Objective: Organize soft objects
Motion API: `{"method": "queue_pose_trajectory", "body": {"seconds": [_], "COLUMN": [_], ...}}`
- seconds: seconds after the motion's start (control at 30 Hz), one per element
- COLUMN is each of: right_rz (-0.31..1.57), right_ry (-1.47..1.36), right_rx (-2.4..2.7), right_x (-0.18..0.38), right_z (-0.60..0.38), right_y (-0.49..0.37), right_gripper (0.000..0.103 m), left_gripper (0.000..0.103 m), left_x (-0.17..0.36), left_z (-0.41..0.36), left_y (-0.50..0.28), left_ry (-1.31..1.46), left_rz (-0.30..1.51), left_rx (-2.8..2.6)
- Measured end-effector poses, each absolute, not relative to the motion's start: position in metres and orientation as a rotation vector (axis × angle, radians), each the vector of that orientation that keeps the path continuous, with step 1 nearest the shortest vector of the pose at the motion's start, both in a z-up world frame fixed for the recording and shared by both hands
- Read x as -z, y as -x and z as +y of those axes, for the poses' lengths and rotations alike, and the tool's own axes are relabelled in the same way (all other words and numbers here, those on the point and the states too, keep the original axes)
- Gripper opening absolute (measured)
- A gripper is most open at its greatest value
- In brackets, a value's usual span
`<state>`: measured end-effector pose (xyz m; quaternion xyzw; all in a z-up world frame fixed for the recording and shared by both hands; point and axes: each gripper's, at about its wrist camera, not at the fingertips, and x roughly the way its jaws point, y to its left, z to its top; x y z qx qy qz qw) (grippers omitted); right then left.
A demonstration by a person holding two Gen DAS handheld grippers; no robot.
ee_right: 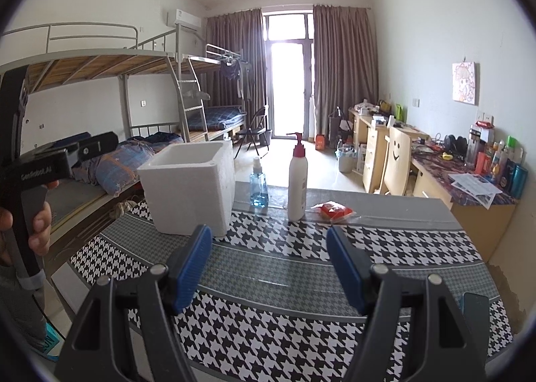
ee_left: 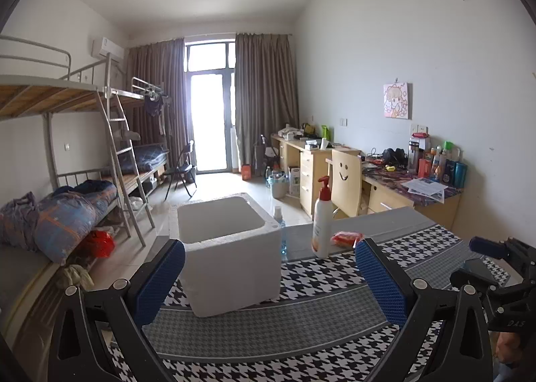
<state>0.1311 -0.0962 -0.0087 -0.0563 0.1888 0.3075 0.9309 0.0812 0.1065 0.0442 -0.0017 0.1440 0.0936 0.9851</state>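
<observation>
A white foam box [ee_left: 231, 248] [ee_right: 189, 184], open at the top, stands on the houndstooth tablecloth [ee_left: 301, 331] [ee_right: 284, 281]. A small red soft packet [ee_left: 346, 237] [ee_right: 333, 209] lies at the far side of the table, right of a white pump bottle [ee_left: 322, 218] [ee_right: 297, 181]. My left gripper [ee_left: 269, 276] is open and empty, just in front of the box. My right gripper [ee_right: 269, 263] is open and empty, above the cloth, short of the bottle and packet. The left gripper's body also shows at the left edge of the right wrist view [ee_right: 50, 161].
A blue spray bottle [ee_right: 258, 186] stands between box and pump bottle. Bunk beds [ee_left: 67, 181] line the left wall. Desks [ee_left: 418, 191] with clutter and a wooden chair [ee_left: 346, 181] line the right wall. The table's far edge drops to tiled floor.
</observation>
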Motion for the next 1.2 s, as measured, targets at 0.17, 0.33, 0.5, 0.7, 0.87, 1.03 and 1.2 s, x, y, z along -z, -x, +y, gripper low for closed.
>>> {"method": "queue_pose_trajectory", "body": {"seconds": [0.17, 0.33, 0.5, 0.7, 0.87, 1.03, 1.2], "right_rz": [0.355, 0.315, 0.287, 0.275, 0.248, 0.244, 0.249], "right_ry": [0.105, 0.091, 0.087, 0.079, 0.084, 0.081, 0.074], "right_rx": [-0.615, -0.595, -0.593, -0.603, -0.603, -0.594, -0.588], "right_x": [0.012, 0.014, 0.018, 0.019, 0.022, 0.026, 0.032], "right_z": [-0.098, -0.099, -0.098, -0.098, -0.098, -0.098, -0.098], "right_y": [-0.122, -0.116, -0.109, -0.102, -0.095, -0.091, -0.092], "right_gripper": [0.086, 0.091, 0.093, 0.094, 0.094, 0.094, 0.094], "left_gripper": [0.102, 0.102, 0.102, 0.102, 0.102, 0.102, 0.102], "left_x": [-0.037, -0.031, -0.026, -0.019, -0.012, -0.005, 0.003], "left_z": [0.092, 0.078, 0.070, 0.060, 0.062, 0.067, 0.067], "left_y": [-0.073, -0.060, -0.051, -0.038, -0.035, -0.035, -0.033], "left_ry": [-0.016, -0.024, -0.019, -0.030, -0.015, -0.004, -0.006], "left_rz": [0.274, 0.237, 0.218, 0.187, 0.194, 0.197, 0.190], "left_rx": [-0.176, -0.168, -0.173, -0.182, -0.181, -0.184, -0.184]}}
